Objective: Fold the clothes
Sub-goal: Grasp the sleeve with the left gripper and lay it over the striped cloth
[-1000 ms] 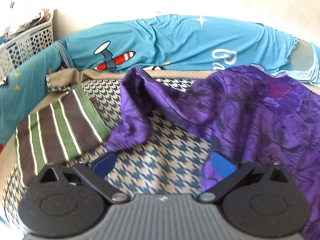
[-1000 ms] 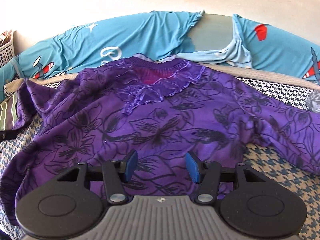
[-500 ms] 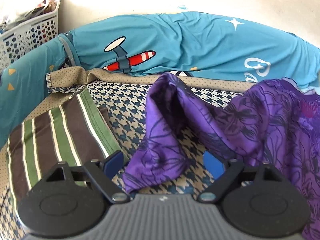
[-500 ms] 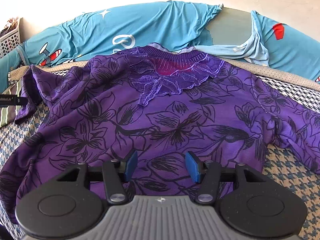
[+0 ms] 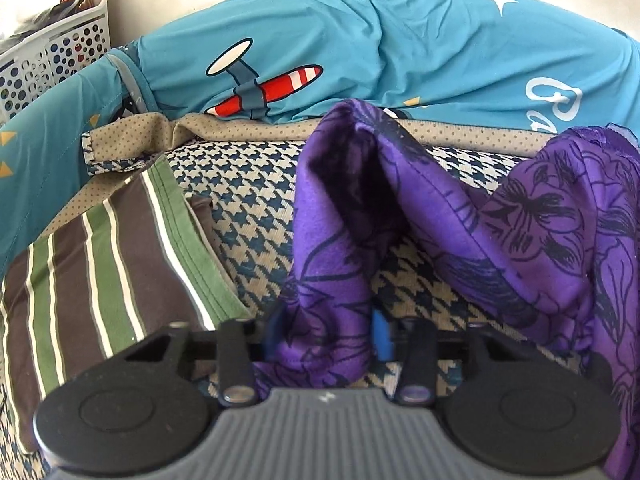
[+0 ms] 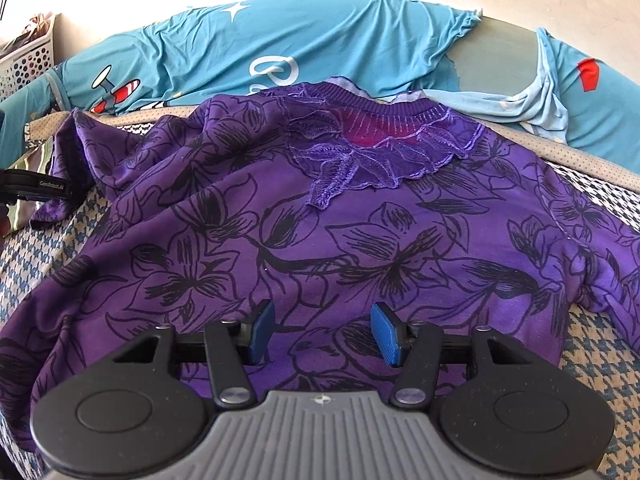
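Currently the left gripper (image 5: 326, 334), jaws just closed, pinches the sleeve end (image 5: 320, 344) of the purple top (image 6: 340, 248), the sleeve running toward upper centre, while the right gripper (image 6: 323, 334) hangs half-spread over the hem at lower centre.

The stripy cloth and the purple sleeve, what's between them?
Only bare houndstooth bedcover lies between the striped cloth and the purple sleeve, as the left wrist view shows.
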`<state>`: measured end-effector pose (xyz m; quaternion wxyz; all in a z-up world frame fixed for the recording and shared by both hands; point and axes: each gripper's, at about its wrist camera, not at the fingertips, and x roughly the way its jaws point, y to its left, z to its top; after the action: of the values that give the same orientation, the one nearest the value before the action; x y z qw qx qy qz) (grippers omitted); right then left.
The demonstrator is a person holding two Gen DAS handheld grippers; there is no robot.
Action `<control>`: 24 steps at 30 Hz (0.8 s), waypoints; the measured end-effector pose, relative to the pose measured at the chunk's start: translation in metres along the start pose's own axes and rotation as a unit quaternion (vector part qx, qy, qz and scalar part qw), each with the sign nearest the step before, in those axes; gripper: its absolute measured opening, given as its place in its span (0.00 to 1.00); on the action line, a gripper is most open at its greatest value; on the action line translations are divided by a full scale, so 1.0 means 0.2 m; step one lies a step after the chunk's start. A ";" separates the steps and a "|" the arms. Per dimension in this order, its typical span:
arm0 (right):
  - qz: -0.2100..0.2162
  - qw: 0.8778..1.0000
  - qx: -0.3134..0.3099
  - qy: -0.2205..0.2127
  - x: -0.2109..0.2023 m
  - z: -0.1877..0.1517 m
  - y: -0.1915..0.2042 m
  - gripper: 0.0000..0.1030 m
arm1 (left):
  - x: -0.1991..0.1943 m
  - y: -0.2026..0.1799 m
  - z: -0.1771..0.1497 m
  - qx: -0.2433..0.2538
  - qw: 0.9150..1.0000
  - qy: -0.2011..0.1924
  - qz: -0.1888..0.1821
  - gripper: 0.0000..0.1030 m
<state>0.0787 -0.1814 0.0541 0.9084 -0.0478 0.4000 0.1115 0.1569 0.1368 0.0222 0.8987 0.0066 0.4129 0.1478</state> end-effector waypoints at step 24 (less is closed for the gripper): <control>0.003 1.000 -0.001 0.010 0.05 0.00 0.03 0.51 | 0.03 0.22 0.11 0.091 0.924 -0.086 0.362 0.12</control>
<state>0.0840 -0.1729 0.0477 0.9042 -0.0482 0.4088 0.1140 0.1659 0.1835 0.0385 0.8116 0.2496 0.3151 0.4238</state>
